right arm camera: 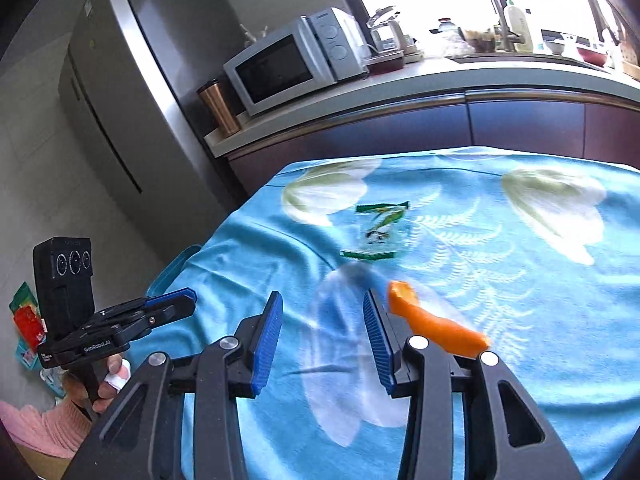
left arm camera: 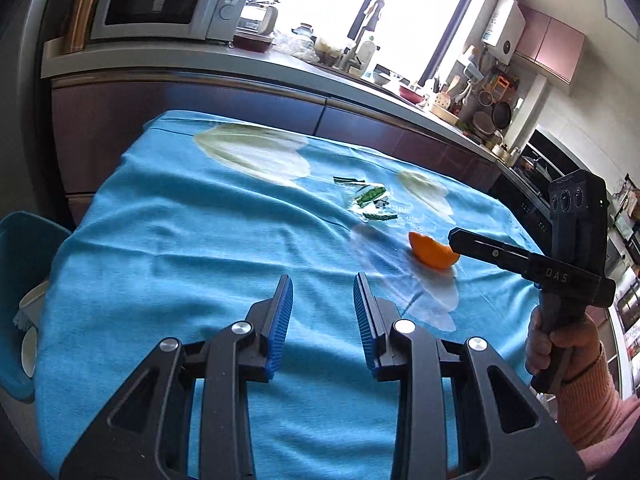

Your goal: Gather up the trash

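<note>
While the left wrist view looks down the blue tablecloth (left arm camera: 160, 240), I log my left gripper (left arm camera: 323, 312) with its jaws spread and nothing between the pads, hovering over bare cloth. Ahead and to the right an orange peel (left arm camera: 433, 255) lies on the cloth, and beyond it a clear wrapper with green print (left arm camera: 370, 199), apart from the peel. My right gripper (left arm camera: 456, 242) enters side-on from the right, tip just beside the peel; from this angle I cannot tell its jaw spacing. A microwave (left arm camera: 160, 0) stands on the counter behind.

Right wrist view: the right gripper (right arm camera: 323, 312) has its jaws apart and empty. The orange peel (right arm camera: 432, 326) lies just outside the right-hand finger, partly hidden behind it, not between the pads. The wrapper (right arm camera: 378, 230) sits farther up the cloth. The left gripper (right arm camera: 172, 306) shows at far left; its spacing is unclear here.

Judgement: approach phase on the first item, nothing collected yet. Next move calls for shifting the right gripper sideways so the peel falls between the pads, then lowering and closing. No bin visible in either view.
</note>
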The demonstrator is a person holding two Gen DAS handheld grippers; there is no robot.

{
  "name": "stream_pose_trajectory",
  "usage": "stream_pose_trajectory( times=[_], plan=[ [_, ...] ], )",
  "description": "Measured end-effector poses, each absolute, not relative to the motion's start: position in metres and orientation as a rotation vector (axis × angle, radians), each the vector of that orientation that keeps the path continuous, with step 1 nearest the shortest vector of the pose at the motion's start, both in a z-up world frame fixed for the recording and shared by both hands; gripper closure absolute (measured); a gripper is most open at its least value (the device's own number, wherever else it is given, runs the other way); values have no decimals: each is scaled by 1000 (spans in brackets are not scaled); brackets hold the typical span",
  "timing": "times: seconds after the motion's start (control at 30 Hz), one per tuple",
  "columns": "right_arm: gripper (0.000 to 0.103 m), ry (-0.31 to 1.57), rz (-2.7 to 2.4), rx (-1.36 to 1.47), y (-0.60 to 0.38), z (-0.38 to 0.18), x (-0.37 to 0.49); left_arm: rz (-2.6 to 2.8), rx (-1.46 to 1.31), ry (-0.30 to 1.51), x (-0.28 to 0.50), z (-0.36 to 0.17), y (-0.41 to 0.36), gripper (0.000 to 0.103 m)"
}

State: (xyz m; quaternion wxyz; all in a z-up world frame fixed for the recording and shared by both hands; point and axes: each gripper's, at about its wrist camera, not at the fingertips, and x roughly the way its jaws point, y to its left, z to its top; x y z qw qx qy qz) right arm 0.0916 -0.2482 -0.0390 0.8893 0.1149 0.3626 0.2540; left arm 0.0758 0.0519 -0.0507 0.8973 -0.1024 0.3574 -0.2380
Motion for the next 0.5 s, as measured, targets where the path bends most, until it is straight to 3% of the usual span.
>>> stream_pose_trajectory(
  times=[0.5],
  plan=[
    [55, 818, 430, 318, -308, -74, 106, -573, -152, 791, 90, -53, -3, 70]
  ],
)
